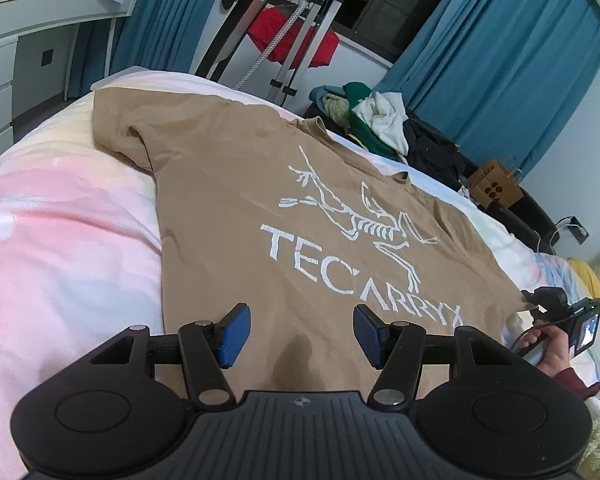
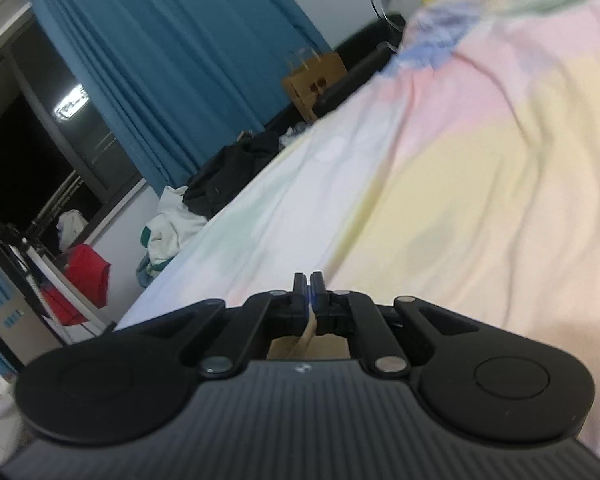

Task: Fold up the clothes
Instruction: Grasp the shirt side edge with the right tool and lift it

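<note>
A tan T-shirt (image 1: 236,200) with a white skeleton print and lettering lies spread flat, print up, on a pastel bedspread (image 1: 60,240). My left gripper (image 1: 301,336) hovers open over the shirt's lower hem, its blue pads (image 1: 234,336) wide apart with only cloth below. The right gripper (image 1: 555,308) shows at the shirt's right corner, held by a hand (image 1: 547,354). In the right wrist view the right gripper (image 2: 309,286) is shut on a strip of the tan T-shirt (image 2: 307,332), which hangs behind its fingers. The bedspread (image 2: 459,180) fills that view ahead.
A heap of clothes (image 1: 371,120) sits beyond the bed's far edge, with a brown paper bag (image 1: 495,186) beside it. A drying rack with a red garment (image 1: 296,40) stands by blue curtains (image 1: 499,60). White drawers (image 1: 4,80) stand at left.
</note>
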{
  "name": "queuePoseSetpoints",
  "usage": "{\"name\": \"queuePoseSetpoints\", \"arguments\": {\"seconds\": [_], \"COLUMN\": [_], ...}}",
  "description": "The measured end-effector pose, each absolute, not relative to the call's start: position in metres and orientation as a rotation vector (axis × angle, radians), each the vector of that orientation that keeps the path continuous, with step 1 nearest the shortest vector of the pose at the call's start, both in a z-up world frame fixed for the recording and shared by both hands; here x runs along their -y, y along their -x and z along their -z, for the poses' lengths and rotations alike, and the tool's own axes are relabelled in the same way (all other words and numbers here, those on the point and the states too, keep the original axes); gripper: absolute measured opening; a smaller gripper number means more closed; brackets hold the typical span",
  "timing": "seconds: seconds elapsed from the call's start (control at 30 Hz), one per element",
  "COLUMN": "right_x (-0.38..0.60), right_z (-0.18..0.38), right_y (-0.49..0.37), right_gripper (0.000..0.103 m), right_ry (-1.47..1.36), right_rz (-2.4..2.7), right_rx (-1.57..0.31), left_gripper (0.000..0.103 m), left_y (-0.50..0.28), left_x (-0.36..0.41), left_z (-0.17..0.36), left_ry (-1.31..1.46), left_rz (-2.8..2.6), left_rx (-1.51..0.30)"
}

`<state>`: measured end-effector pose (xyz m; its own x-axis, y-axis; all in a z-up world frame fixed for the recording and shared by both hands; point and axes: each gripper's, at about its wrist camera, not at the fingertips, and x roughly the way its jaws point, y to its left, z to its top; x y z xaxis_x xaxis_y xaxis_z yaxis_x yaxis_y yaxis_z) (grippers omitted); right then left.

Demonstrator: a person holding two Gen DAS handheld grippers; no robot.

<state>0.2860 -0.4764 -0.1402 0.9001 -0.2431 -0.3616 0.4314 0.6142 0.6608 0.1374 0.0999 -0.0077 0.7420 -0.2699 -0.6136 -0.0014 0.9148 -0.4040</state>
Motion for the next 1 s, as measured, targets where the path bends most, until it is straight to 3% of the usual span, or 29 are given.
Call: {"name": "queuePoseSetpoints", "arguments": {"seconds": [0.1, 0.17, 0.23, 0.3, 0.6, 0.93, 0.97, 1.0], "right_x": [0.474, 0.472, 0.47, 0.468, 0.413, 0.396, 0.392, 0.387], "right_z": [0.138, 0.136, 0.134, 0.133, 0.152, 0.142, 0.139, 0.139], "right_y": [-0.274, -0.266, -0.258, -0.25, -0.255, -0.325, -0.334, -0.346], "right_gripper": [0.01, 0.021, 0.049, 0.059, 0.06, 0.059, 0.058, 0.043], "right_ry": [-0.917, -0.979, -1.042, -1.104, -1.177, -0.842, -0.787, -0.731], "right_rz": [0.368, 0.351, 0.334, 0.316, 0.206, 0.158, 0.164, 0.179], "right_rx": [-0.273, -0.29, -0.307, -0.324, -0.578, -0.268, -0.271, -0.311], "left_gripper": [0.059, 0.059, 0.059, 0.059, 0.06, 0.06, 0.06, 0.06], "left_y": [-0.137, -0.137, -0.136, -0.135, -0.128, -0.136, -0.138, -0.14], "left_x": [-0.099, -0.099, -0.099, -0.1, -0.102, -0.104, -0.103, -0.103], "left_z": [0.008, 0.009, 0.009, 0.008, 0.004, 0.007, 0.008, 0.009], "left_ry": [0.392, 0.389, 0.386, 0.388, 0.395, 0.418, 0.419, 0.42], "left_rz": [0.156, 0.159, 0.16, 0.158, 0.16, 0.167, 0.167, 0.167], "left_rx": [-0.727, -0.729, -0.73, -0.729, -0.719, -0.728, -0.728, -0.728]}}
